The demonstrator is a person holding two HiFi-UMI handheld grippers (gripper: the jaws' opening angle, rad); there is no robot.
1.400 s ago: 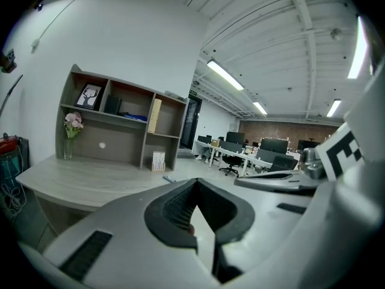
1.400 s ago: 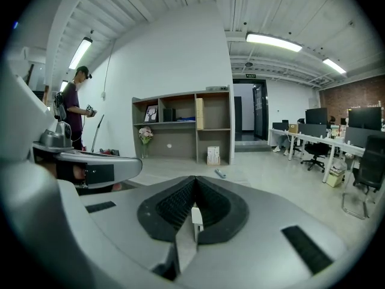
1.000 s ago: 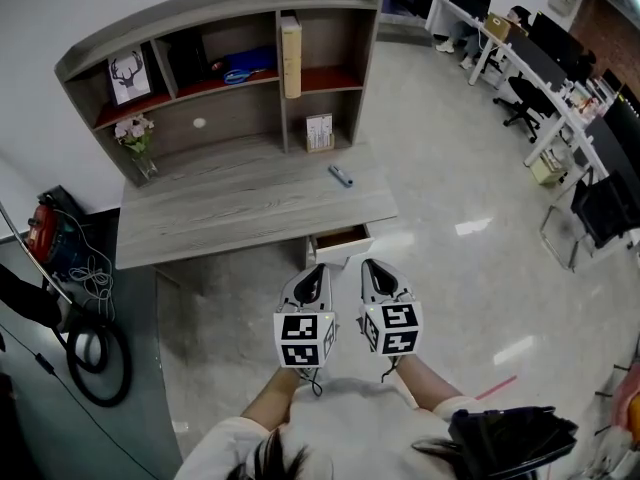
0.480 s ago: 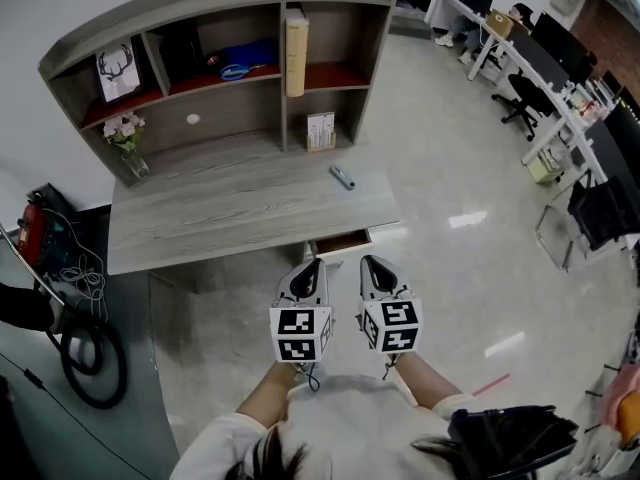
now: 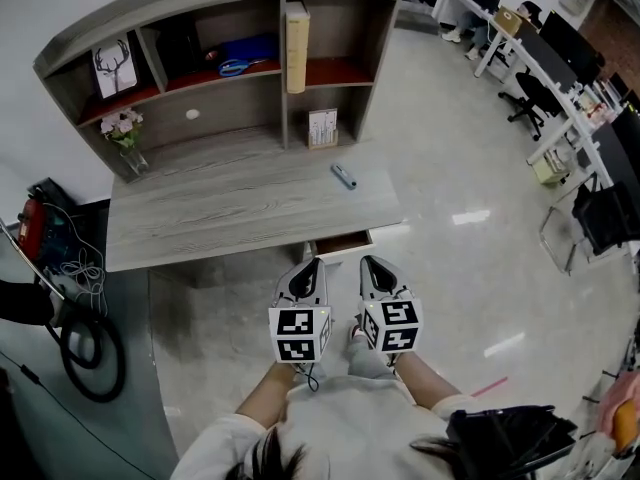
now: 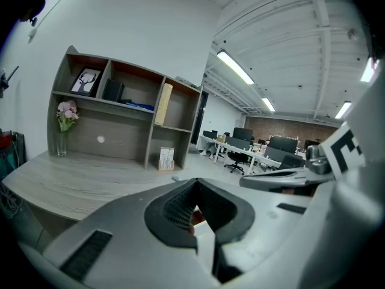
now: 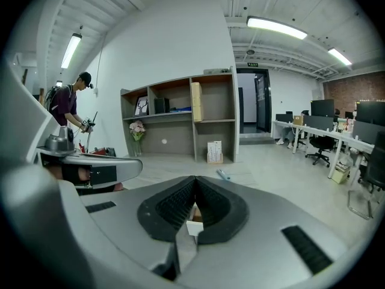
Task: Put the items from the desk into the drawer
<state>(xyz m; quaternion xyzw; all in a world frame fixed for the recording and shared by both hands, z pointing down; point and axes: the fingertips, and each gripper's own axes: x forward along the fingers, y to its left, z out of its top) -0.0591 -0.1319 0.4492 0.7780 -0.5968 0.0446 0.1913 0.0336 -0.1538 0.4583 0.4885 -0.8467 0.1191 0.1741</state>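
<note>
two grippers side by side low in the head view, out on the floor and well short of the desk (image 5: 250,203): left gripper (image 5: 312,264) and right gripper (image 5: 368,262), both pointed toward it. jaws of the left gripper brought together at the tips, nothing between them. jaws of the right gripper likewise closed tip to tip and empty

on the tabletop, near its right end, one small blue-grey pen (image 5: 343,176) lying flat and alone, well apart from both grippers. under the right front edge of the desk, a drawer (image 5: 343,242) pulled partly out, just ahead of the gripper tips

behind the tabletop, a set of shelves (image 5: 215,8): deer picture (image 5: 109,67) at upper left, pink flowers in a vase (image 5: 124,133) below it, a tall pale book (image 5: 296,46) standing upright in the middle, a small card stand (image 5: 321,128) in the lower right bay

left of the desk, a red box (image 5: 33,230) and a black hose (image 5: 88,353) coiled on the floor. off to the right, rows of office desks and chairs (image 5: 540,78)
</note>
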